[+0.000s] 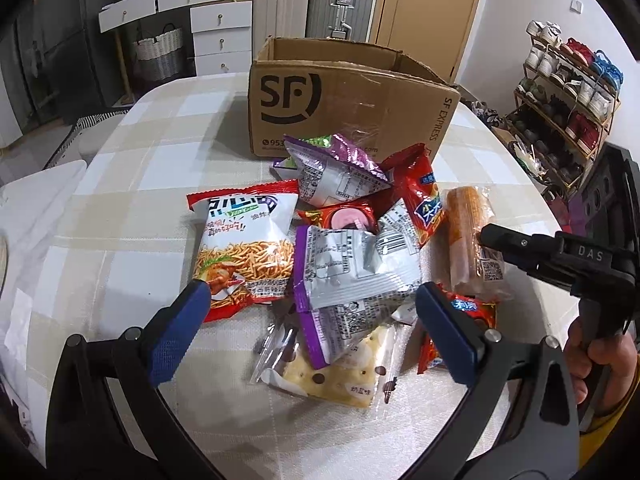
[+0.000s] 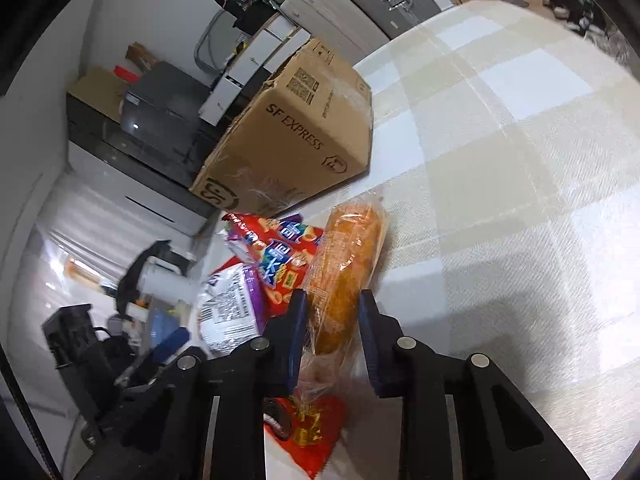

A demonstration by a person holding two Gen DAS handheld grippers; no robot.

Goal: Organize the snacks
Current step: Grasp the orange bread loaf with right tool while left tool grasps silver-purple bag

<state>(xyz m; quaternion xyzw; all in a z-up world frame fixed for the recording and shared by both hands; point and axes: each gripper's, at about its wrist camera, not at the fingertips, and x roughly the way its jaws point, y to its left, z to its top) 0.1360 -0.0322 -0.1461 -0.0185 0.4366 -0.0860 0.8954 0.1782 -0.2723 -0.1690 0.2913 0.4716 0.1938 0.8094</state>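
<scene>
Snacks lie heaped on the surface near the box, where the right hand-held gripper clenches the orange bread roll, likely to box it, while the left hand-held gripper hangs released.

Shoe rack, suitcases, wht drawers.

White drawers, shoe rack, door
</scene>
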